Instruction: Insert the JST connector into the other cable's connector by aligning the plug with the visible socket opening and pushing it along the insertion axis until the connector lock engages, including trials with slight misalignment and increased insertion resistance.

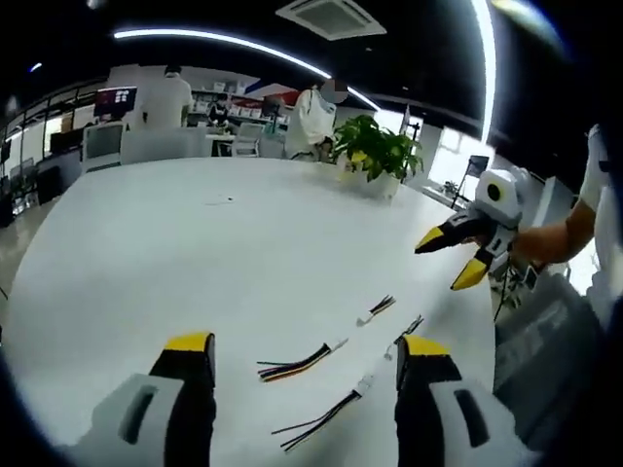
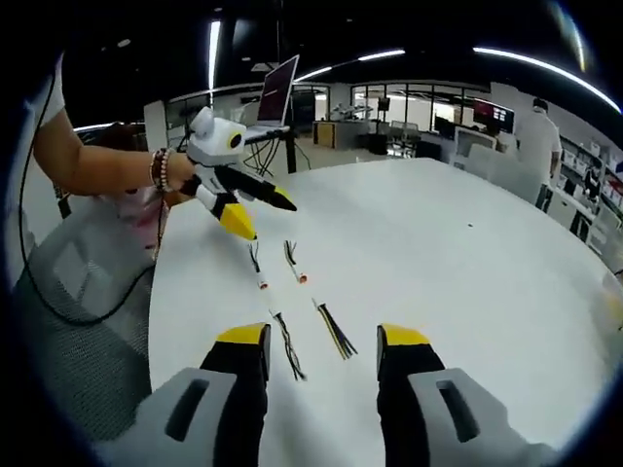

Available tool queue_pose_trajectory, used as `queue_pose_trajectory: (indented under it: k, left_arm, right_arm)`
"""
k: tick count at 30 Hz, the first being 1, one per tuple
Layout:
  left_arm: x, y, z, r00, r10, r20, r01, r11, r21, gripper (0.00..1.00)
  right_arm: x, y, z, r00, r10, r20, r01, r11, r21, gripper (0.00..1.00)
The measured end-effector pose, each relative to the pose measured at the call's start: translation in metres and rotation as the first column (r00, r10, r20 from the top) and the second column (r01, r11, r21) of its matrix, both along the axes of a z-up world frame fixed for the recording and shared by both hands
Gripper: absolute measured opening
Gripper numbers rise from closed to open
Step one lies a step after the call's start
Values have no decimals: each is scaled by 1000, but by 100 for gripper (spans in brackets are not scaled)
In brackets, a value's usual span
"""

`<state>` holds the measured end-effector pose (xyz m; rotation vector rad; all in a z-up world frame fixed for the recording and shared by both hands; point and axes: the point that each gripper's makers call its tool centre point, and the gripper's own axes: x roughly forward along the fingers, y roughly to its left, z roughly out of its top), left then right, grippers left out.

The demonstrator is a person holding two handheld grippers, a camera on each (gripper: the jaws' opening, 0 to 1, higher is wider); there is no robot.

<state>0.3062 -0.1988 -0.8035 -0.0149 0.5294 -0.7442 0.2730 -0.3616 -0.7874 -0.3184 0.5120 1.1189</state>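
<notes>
Four short multicoloured wire leads with small white JST connectors lie loose on the white round bench, between the two grippers. The left gripper (image 1: 304, 358) stands wide and empty; the right gripper (image 2: 321, 352) likewise. In the left gripper view, the nearest lead (image 1: 321, 418) lies at 6 o'clock, its long axis running toward 2 o'clock, plug end (image 1: 366, 383) leading. These look light, limp and small — best pinched on the stiff housing, not the wires.

Left tongs (image 1: 307, 352) stand open above the white table (image 1: 195, 253), nothing between them. Four short cables (image 1: 336, 375) lie toward five o'clock. At three o'clock, the right tongs (image 1: 451, 261) hover open, empty.
</notes>
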Motion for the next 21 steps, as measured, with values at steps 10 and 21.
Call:
queue_pose_trajectory:
  k: [10, 21]
  left_arm:
    - [0, -25, -7, 988, -152, 34, 153, 988, -34, 80]
    - [3, -34, -16, 971, -230, 64, 231, 973, -7, 76]
  right_arm:
    - [5, 15, -18, 996, 91, 8, -90, 996, -26, 38]
    - [14, 21, -38, 988, 153, -13, -153, 986, -59, 33]
